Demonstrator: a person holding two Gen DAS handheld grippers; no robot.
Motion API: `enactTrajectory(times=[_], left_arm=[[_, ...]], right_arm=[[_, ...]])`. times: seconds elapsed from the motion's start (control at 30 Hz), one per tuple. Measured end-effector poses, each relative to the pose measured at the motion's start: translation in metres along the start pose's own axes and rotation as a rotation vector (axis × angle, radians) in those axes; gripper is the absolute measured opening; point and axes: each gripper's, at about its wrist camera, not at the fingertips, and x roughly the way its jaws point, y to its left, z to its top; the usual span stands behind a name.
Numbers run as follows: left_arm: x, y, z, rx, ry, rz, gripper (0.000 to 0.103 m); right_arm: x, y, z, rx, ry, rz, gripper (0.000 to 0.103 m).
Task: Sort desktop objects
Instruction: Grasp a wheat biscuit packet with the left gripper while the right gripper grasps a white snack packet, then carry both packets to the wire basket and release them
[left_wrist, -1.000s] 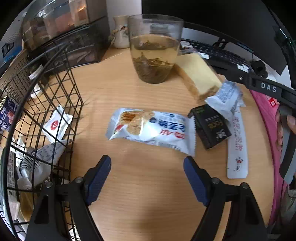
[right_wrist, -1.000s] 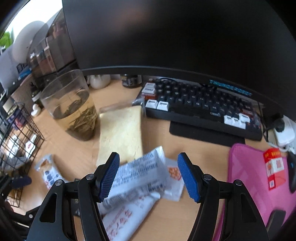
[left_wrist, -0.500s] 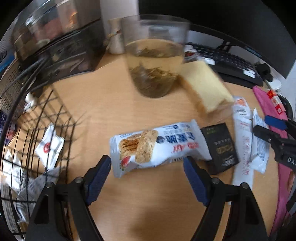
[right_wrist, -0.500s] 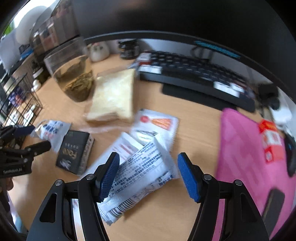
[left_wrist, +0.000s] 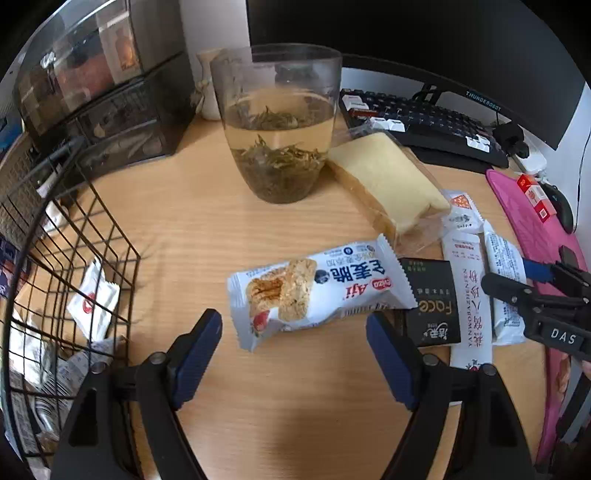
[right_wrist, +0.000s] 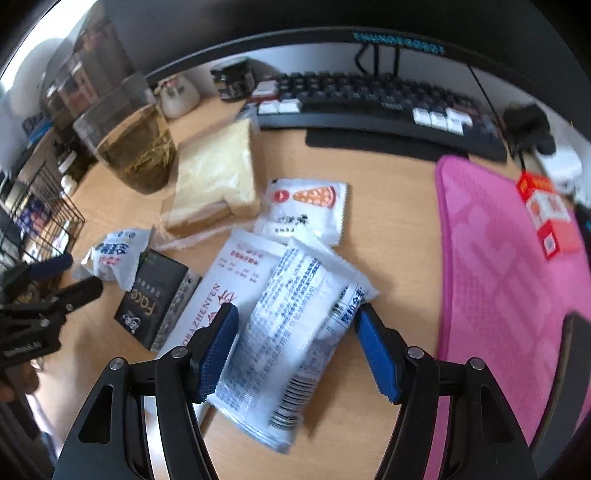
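Note:
A white and blue wheat-crisp snack pack (left_wrist: 314, 291) lies on the wooden desk just ahead of my left gripper (left_wrist: 293, 332), which is open and holds nothing. In the right wrist view the same pack (right_wrist: 110, 254) sits beside that gripper's (right_wrist: 62, 273) tips. A white packet with blue print (right_wrist: 291, 325) lies flat between the fingers of my right gripper (right_wrist: 295, 321). Its pads stand apart from the packet, so it is open. Beside the packet are a long white sachet (right_wrist: 229, 273), a black box (right_wrist: 155, 295) and a small packet with an orange picture (right_wrist: 306, 210).
A black wire basket (left_wrist: 125, 243) with several packets stands at the left. A glass of tea (left_wrist: 280, 129) and a wrapped bread slice (left_wrist: 388, 181) are behind the snacks. A keyboard (right_wrist: 369, 103) lies at the back, and a pink mat (right_wrist: 509, 266) with a red box (right_wrist: 550, 218) at the right.
My right gripper has tilted down and sunk over the white printed packet. My left gripper has shifted so the snack pack now lies closer to its fingers, and the basket has slid further left.

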Motion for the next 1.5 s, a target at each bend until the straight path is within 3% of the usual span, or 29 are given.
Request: enactTrajectory(times=[0.03,0.1,0.17,0.47,0.53,0.63,0.77,0.9,1.23,1.5], left_arm=[[0.0,0.0,0.002,0.011,-0.006,0.001,0.082],[0.003,0.0,0.007,0.024,-0.005,0.0,0.082],[0.01,-0.003,0.013,0.038,0.012,-0.017,0.082],[0.038,-0.02,0.027,0.114,0.042,-0.032,0.082],[0.042,-0.018,0.027,0.1,0.047,-0.07,0.082],[0.043,-0.019,0.027,0.103,0.044,-0.085,0.074],[0.038,-0.019,0.026,0.104,0.03,-0.086,0.047],[0.03,-0.02,0.025,0.1,0.016,-0.086,0.045],[-0.032,-0.013,0.019,0.087,-0.095,-0.085,0.045],[-0.101,0.005,0.011,0.054,-0.212,-0.072,0.045]], right_arm=[[0.0,0.0,0.0,-0.004,-0.005,0.003,0.066],[-0.001,0.002,-0.001,-0.026,-0.013,0.023,0.049],[-0.003,0.005,-0.001,-0.054,-0.017,0.028,0.044],[-0.002,0.002,-0.001,-0.047,-0.006,0.058,0.043],[-0.001,0.003,0.0,-0.053,-0.011,0.055,0.043],[-0.001,0.005,0.001,-0.065,-0.014,0.052,0.04],[-0.001,0.004,0.001,-0.066,-0.016,0.051,0.039],[-0.004,0.003,0.001,-0.065,-0.02,0.047,0.038],[-0.034,0.019,0.002,-0.084,-0.077,0.06,0.038],[-0.074,0.067,0.012,-0.17,-0.159,0.109,0.038]])
